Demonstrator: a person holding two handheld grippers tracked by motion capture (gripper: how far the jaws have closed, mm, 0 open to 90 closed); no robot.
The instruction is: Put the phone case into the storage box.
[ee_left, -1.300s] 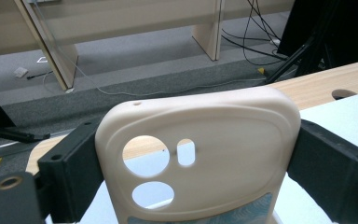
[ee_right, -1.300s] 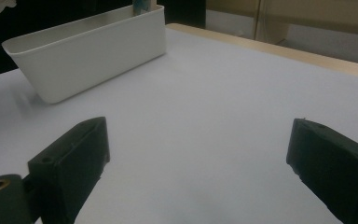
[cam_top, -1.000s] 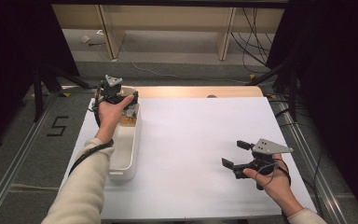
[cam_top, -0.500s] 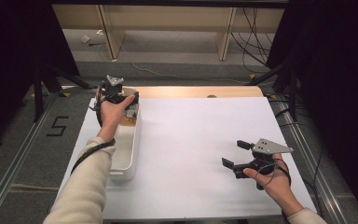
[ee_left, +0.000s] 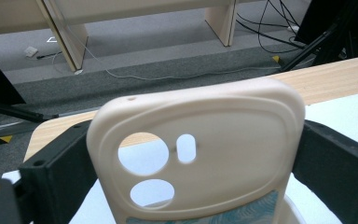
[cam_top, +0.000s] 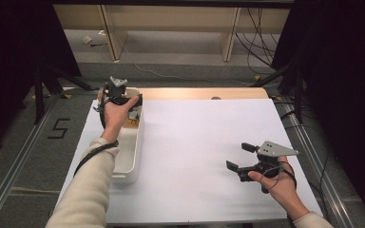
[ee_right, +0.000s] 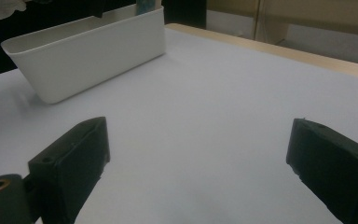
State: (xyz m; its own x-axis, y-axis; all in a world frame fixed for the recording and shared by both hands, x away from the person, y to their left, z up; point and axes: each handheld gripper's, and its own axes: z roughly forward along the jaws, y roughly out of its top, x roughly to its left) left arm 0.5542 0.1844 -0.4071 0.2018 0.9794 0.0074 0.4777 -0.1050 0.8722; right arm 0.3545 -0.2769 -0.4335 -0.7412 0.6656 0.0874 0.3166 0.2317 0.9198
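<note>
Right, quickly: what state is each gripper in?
Left gripper: phone case between its jaws, which have just been opening.
Right gripper: open, empty.

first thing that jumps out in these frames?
The cream phone case, with its camera cut-outs, stands upright between the jaws of the left gripper, over the far end of the white bin at the table's left edge. The jaws have just been opening, with the case between them. The right gripper sits open and empty over the bare white tabletop, near the right front corner.
</note>
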